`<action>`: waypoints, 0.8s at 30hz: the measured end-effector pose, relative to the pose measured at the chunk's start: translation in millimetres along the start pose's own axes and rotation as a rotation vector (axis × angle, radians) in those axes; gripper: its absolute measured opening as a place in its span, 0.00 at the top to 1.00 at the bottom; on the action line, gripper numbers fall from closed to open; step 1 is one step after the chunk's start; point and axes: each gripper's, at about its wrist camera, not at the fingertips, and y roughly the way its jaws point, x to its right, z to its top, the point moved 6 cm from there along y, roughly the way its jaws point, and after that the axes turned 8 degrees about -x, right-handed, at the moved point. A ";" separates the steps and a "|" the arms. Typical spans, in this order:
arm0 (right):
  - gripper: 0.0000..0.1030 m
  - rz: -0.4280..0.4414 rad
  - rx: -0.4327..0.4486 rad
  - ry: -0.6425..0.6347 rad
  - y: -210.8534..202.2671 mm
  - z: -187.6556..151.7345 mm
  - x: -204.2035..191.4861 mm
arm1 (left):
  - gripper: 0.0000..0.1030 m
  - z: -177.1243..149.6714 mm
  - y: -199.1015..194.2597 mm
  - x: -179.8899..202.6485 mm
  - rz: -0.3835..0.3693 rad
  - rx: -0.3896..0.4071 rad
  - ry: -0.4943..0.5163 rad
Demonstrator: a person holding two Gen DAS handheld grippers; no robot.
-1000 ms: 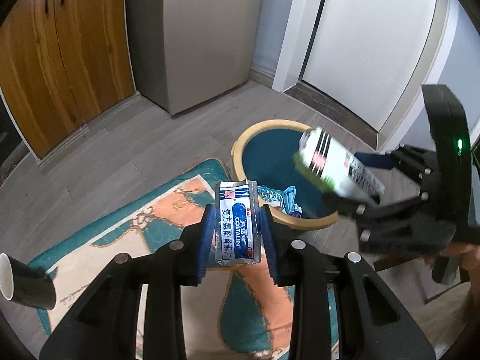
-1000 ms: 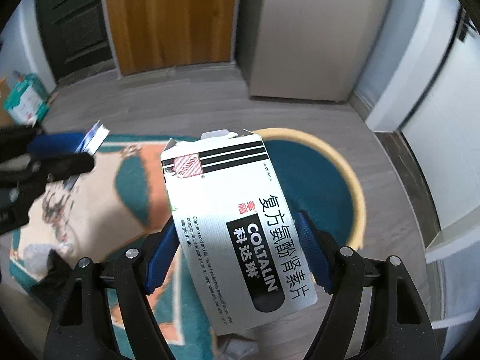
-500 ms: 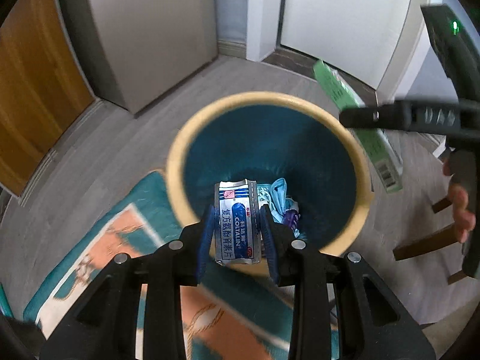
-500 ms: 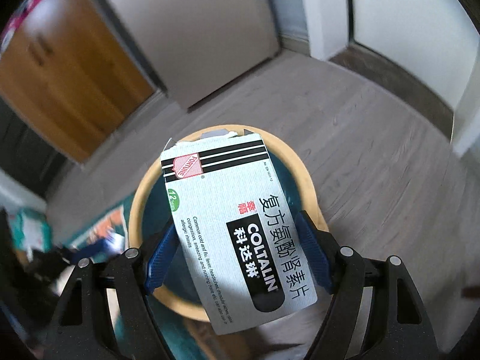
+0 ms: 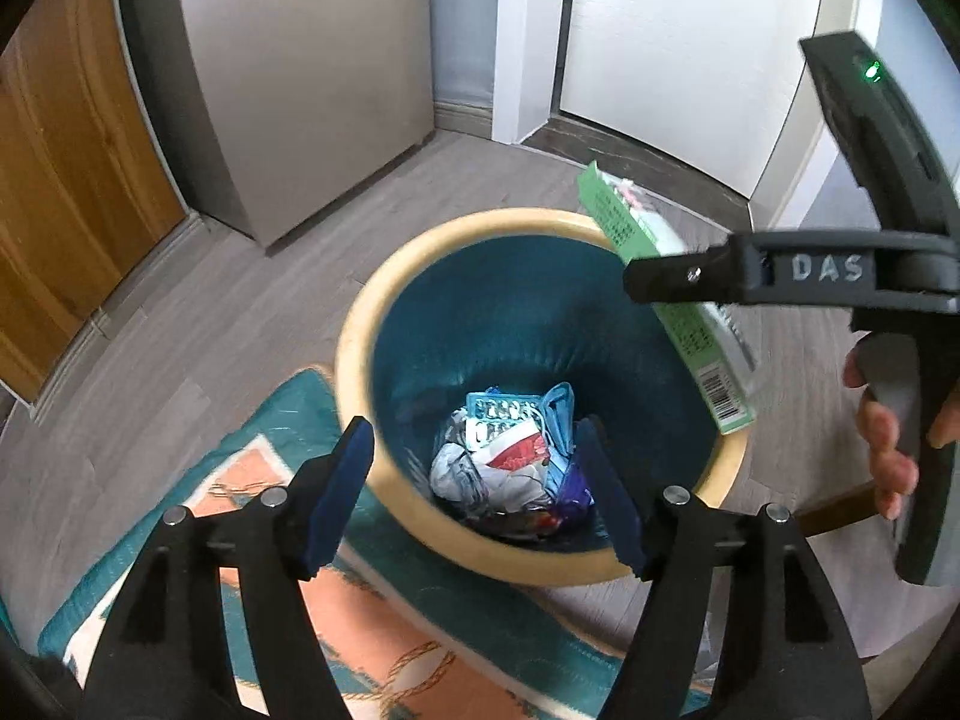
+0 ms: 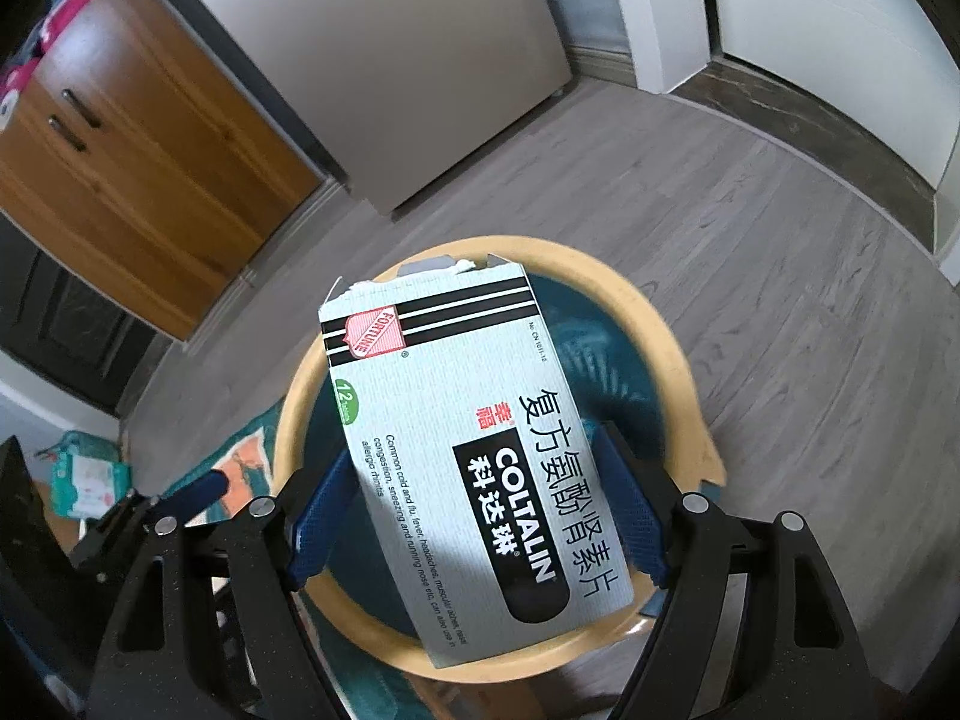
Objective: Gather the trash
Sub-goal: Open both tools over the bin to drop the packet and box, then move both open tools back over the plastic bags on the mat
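Right tool (image 6: 474, 516) is pinching the medicine box (image 6: 468, 450), long axis tilting over the bin (image 6: 690, 384); left tool (image 5: 480, 492), jaws just spreading, is hanging empty above it.

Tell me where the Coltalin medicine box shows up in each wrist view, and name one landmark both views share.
Left wrist view: the medicine box is at the right, seen edge-on with its green side showing, held by the right gripper over the bin's right rim.
Right wrist view: the box fills the centre, printed face up, between the blue pads.
Shared landmark: the yellow-rimmed bin with the teal inside.
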 end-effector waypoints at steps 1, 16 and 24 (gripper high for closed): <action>0.23 0.000 -0.002 -0.005 0.7 0.5 -0.4 | 0.33 1.2 -3.5 -1.2 0.009 0.004 0.000; 0.22 -0.021 0.018 -0.117 -31.2 -28.0 -44.1 | 0.32 -47.7 -108.9 -50.8 0.102 0.051 -0.099; 0.19 -0.037 0.097 -0.220 -66.7 -54.2 -94.3 | 0.28 -101.8 -165.0 -79.9 0.130 0.094 -0.231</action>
